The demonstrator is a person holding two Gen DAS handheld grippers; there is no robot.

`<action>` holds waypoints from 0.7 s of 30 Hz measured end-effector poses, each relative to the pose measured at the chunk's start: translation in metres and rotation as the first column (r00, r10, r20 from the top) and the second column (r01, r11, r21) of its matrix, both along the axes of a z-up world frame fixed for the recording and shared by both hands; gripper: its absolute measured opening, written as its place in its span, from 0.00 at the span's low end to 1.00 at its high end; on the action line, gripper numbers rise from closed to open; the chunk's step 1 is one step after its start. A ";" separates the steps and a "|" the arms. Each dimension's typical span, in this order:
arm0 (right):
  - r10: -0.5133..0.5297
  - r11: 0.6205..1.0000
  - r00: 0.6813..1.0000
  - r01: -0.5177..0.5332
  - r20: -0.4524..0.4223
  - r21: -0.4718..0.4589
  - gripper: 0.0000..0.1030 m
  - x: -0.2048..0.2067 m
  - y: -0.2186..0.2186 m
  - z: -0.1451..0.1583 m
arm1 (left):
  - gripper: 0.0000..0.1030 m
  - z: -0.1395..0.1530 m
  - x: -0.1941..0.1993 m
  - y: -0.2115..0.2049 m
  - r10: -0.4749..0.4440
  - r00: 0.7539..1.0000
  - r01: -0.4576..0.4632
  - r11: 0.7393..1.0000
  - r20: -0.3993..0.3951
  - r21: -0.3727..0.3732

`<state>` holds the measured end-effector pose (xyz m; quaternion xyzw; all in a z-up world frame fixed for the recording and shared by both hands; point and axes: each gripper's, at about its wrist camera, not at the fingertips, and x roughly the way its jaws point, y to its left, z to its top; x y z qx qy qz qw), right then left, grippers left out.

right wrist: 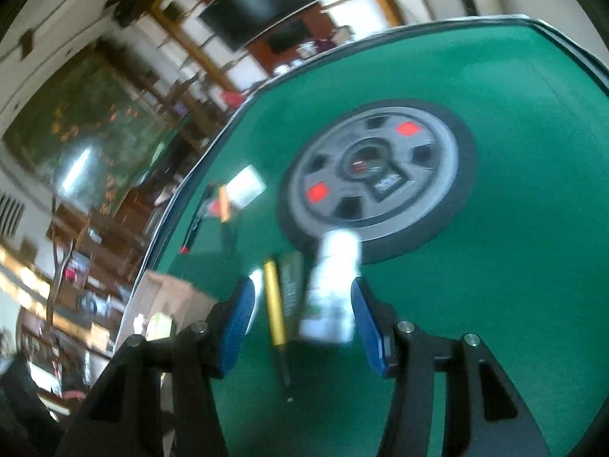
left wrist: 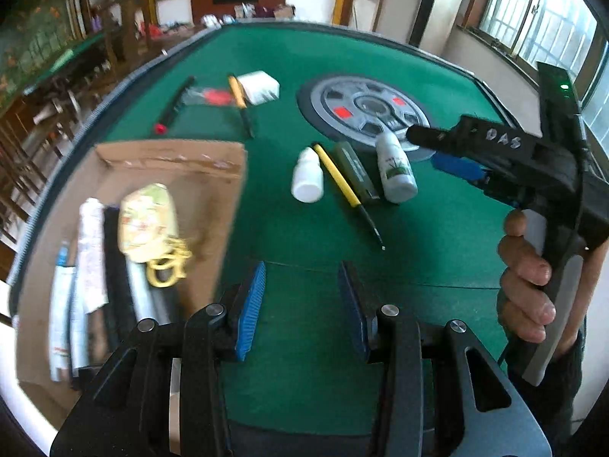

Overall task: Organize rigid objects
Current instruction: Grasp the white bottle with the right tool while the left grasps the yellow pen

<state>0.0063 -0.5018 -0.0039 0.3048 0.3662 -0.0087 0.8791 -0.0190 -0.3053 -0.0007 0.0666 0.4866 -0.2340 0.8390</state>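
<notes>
A white bottle with a green label (left wrist: 394,169) (right wrist: 331,289) lies on the green table (left wrist: 437,247) beside a dark green flat case (left wrist: 356,175) (right wrist: 291,285), a yellow-handled screwdriver (left wrist: 342,182) (right wrist: 276,301) and a small white bottle (left wrist: 307,177). My right gripper (left wrist: 426,148) (right wrist: 304,323) is open and hovers just over the labelled bottle, which shows blurred between its blue pads (right wrist: 367,320) without being pressed. My left gripper (left wrist: 302,308) is open and empty above bare felt, next to a cardboard box (left wrist: 213,198) that holds tubes, a pale figurine and yellow rings.
A round grey hub (left wrist: 369,112) (right wrist: 373,175) sits in the table's middle. Farther left lie a black stick with a red cap (left wrist: 175,104), a yellow-black pen (left wrist: 239,103) and a white box (left wrist: 259,85). A hand (left wrist: 525,282) holds the right gripper's grip.
</notes>
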 end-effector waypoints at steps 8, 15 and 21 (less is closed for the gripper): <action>-0.019 0.999 0.999 0.021 -0.044 0.044 0.51 0.008 -0.006 -0.016 | 0.37 -0.018 0.019 -0.031 -0.034 0.996 0.033 0.999 -0.079 -0.014; -0.030 0.998 0.993 0.035 -0.116 0.042 0.37 0.019 -0.003 -0.028 | 0.37 -0.024 0.029 -0.052 -0.062 0.991 0.061 0.998 -0.121 -0.010; -0.043 0.993 0.991 0.056 -0.128 0.103 0.33 0.011 -0.013 -0.029 | 0.37 -0.025 0.034 -0.069 -0.068 0.990 0.069 0.998 -0.121 0.003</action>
